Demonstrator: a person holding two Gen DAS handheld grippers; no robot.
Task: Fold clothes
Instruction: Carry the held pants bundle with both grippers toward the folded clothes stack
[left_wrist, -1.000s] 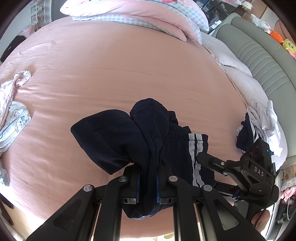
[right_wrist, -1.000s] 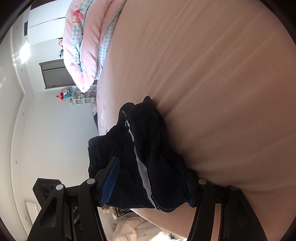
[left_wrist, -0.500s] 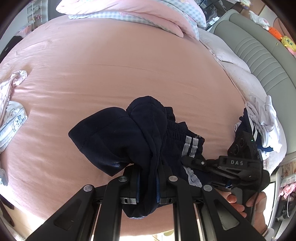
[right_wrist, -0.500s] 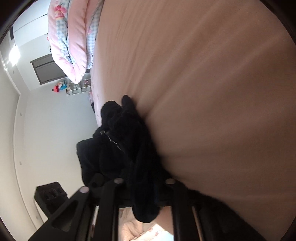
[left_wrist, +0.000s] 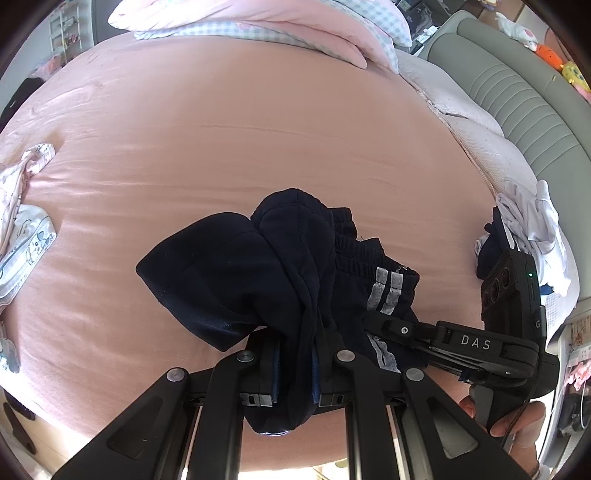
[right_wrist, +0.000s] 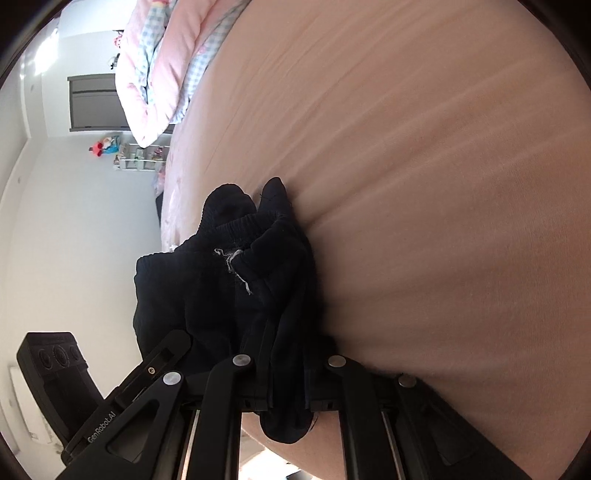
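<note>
A: Spreading across both views is the pink bed (left_wrist: 258, 140), bearing everything else. Are the dark shorts (left_wrist: 236, 280) lying on it or hanging?

B: Partly both. They are bunching in a heap near the bed's front edge, with the waistband crumpled and a hem drooping below the left gripper (left_wrist: 295, 373). That gripper's jaws are clenching a thick gather of the cloth between them.

A: And the right gripper (right_wrist: 288, 387)?

B: Its jaws are likewise clamping a fold of the same shorts, just beside the striped side seam (left_wrist: 384, 295). In the left view it is reaching in from the right, with a hand (left_wrist: 517, 421) holding its handle.

A: What is threatening the fold from here?

B: Judging by the bundle, each grip is probably taking several layers rather than one edge, so pulling apart may be spreading a twisted lump, not a flat panel. Both grips are also sitting close together; lifting from there could leave the far leg dragging and creasing on the sheet.

A: Anything smaller?

B: The white pile (left_wrist: 528, 236) at the right edge is lying near the right gripper's path, so a wide swing could be snagging it. A loose pale thread (right_wrist: 232, 258) at the waistband is dangling too, and might be catching on a finger. The patterned clothes (left_wrist: 22, 243) at the left are lying well apart.
</note>
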